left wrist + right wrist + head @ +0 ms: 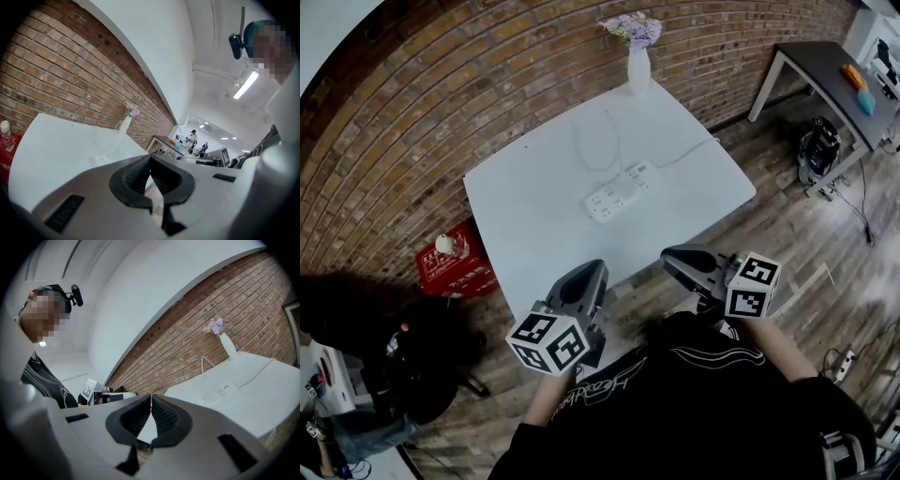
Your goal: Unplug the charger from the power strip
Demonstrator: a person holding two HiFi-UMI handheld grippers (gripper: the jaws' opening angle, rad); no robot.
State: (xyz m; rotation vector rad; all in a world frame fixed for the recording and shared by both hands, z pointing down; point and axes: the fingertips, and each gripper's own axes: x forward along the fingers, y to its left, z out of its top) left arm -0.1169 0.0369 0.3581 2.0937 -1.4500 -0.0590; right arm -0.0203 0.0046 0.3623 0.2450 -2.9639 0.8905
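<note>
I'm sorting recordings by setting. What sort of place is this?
Likely an indoor lab or office workspace, not a home: a brick wall, wood floor, a white table carrying a power strip, and, farther off, ceiling strip lights and people.

Head view is rough for detail: the power strip (620, 190) is tiny, and the charger (639, 173) is just a pale lump at its 2 o'clock end, so I can't tell which socket it's in. In the left gripper view only a sliver of the strip peeks over the left gripper (150, 157). The side table (811, 70) at 2 o'clock gets chopped by the frame edge, and the orange and blue bits (860, 87) on it are too small to name. Same for the black thing (817, 150) on the floor at 3 o'clock. The red crate (455, 258) at 9 o'clock is cut off in the left gripper view. The far-off people (192, 138) there are specks.
</note>
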